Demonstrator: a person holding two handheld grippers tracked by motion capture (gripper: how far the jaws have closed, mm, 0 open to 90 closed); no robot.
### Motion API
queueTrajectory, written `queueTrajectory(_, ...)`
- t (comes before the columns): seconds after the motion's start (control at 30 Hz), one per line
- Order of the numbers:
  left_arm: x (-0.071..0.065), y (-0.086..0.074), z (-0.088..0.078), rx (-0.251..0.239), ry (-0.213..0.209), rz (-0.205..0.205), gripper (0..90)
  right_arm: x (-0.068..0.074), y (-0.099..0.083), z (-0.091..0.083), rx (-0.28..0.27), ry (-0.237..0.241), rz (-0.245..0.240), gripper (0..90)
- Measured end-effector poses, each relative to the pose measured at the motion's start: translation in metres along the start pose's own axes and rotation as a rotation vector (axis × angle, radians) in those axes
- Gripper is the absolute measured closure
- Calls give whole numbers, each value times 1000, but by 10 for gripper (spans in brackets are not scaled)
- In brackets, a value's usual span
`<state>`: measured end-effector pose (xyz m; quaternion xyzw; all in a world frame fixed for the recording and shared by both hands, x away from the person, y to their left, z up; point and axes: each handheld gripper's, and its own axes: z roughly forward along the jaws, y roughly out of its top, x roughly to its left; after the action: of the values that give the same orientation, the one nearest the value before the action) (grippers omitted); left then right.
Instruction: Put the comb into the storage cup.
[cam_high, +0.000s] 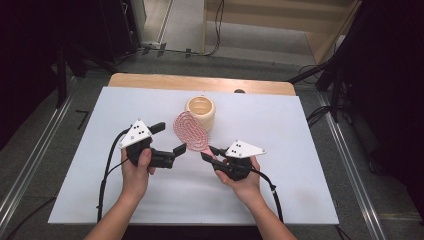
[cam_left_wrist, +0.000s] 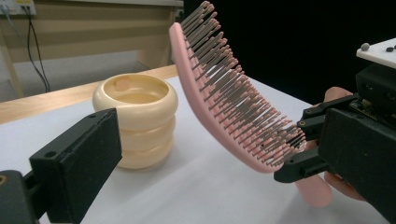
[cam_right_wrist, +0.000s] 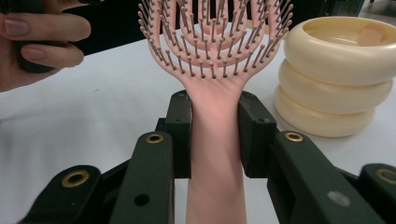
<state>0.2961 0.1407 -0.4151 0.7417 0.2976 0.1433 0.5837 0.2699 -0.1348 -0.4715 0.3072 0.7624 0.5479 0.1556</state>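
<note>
Pink plastic, curved and set with grey bristles, the vented hairbrush (cam_right_wrist: 212, 56) is held above the white tabletop (cam_high: 300, 130) by its handle, which is pinched between the two black jaws of the right tongs (cam_right_wrist: 214, 135). In the high view the brush head (cam_high: 190, 131) rises tilted, just in front of a cream ribbed plastic cup (cam_high: 201, 113) that stands upright on the tabletop. The right tongs (cam_high: 206, 153) grip the handle at its lower end. The left tongs (cam_high: 169, 136) stand wide apart with nothing between them, one jaw tip close to the brush head's left edge; whether it touches cannot be told. In the left gripper view the bristles face right, away from the cup (cam_left_wrist: 136, 120).
</note>
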Motion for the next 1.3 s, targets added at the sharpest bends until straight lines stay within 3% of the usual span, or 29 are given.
queueTrajectory(0.3,-2,1,4,-27,-41,-42,1,11,0,3,-17,42,-49,679)
queueTrajectory(0.33,-2,1,4,-23,-38,-45,22,12,0,3,-18,42,-52,679)
queueTrajectory(0.4,-3,2,6,-19,-33,-61,159,15,0,4,-20,42,-64,679)
queueTrajectory(0.47,-3,2,7,-15,-53,-70,154,17,0,4,-25,47,-73,679)
queueTrajectory(0.7,-9,3,11,-7,-63,-89,187,21,1,3,-36,42,-88,679)
queueTrajectory(0.97,-10,2,13,12,-86,-89,363,22,1,2,-46,14,-107,679)
queueTrajectory(1.17,-5,4,15,40,-132,-166,467,22,0,2,-48,-14,-120,679)
queueTrajectory(1.3,-3,6,16,44,-154,-180,532,20,-2,3,-51,-24,-116,679)
